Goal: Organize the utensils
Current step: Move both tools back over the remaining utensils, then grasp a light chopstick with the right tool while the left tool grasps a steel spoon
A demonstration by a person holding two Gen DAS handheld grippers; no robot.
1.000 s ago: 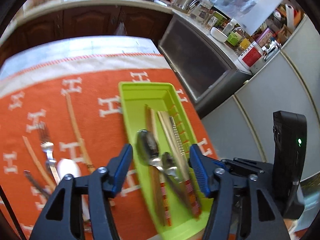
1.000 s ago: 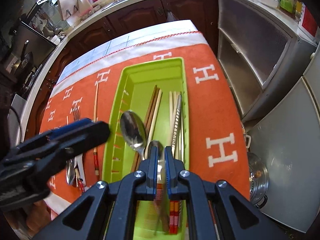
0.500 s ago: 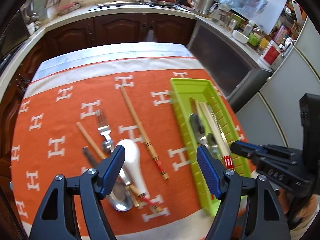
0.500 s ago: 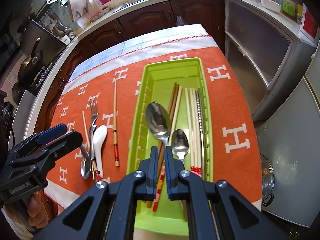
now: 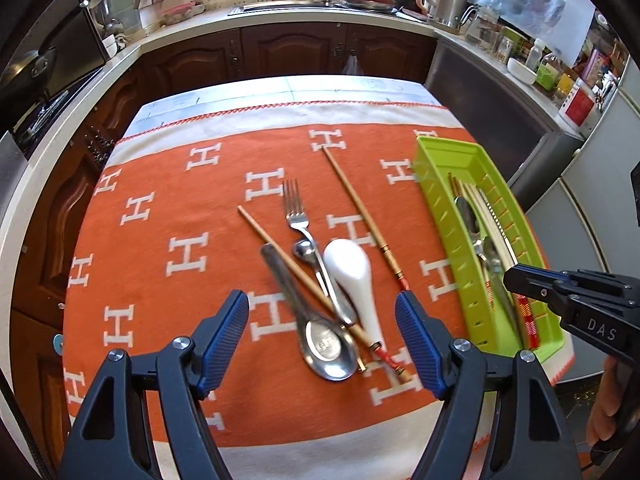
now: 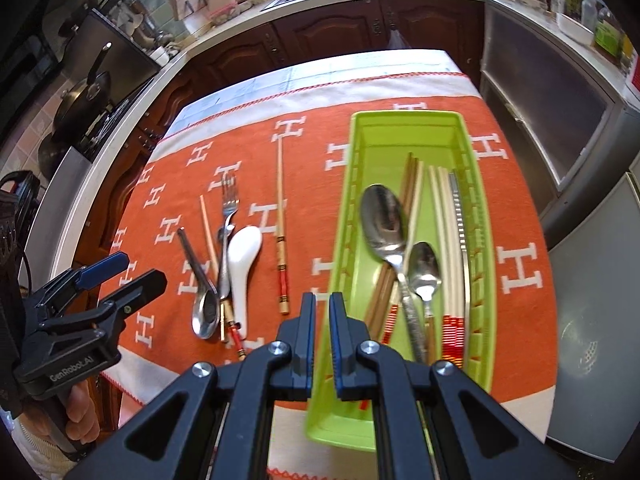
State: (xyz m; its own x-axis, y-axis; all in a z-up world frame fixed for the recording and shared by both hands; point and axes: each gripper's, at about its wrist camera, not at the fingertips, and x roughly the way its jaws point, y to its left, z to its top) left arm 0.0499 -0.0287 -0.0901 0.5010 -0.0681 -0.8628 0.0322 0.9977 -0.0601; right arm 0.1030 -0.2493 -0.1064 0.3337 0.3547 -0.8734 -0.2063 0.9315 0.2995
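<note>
— The left gripper (image 5: 322, 344) has swung off the green tray (image 6: 404, 124) and now hangs over the loose pile on the orange cloth (image 5: 160, 208), jaws spread wide with nothing between them.

— So the last piece is dropped off?

— Looks that way. Two metal spoons (image 6: 382, 220), several chopsticks and a ridged steel piece already lie in the tray. The right gripper (image 6: 321, 344) has drawn back toward the tray's near end, jaws nearly shut with only a narrow gap, holding nothing.

— What's left on the cloth?

— A fork (image 5: 296, 208), a white ceramic spoon (image 5: 352, 276), a flat steel spoon (image 5: 320, 340), and a couple of loose chopsticks. One long chopstick (image 5: 362, 216) lies apart, just to the right of the heap.

— Anything awkward?

— The heap itself. One chopstick (image 5: 304, 276) crosses over the steel spoon's handle, and the fork's handle tucks against the white spoon. Lifting one piece could drag its neighbours, I'd guess. The lone chopstick seems the easier pick.
</note>
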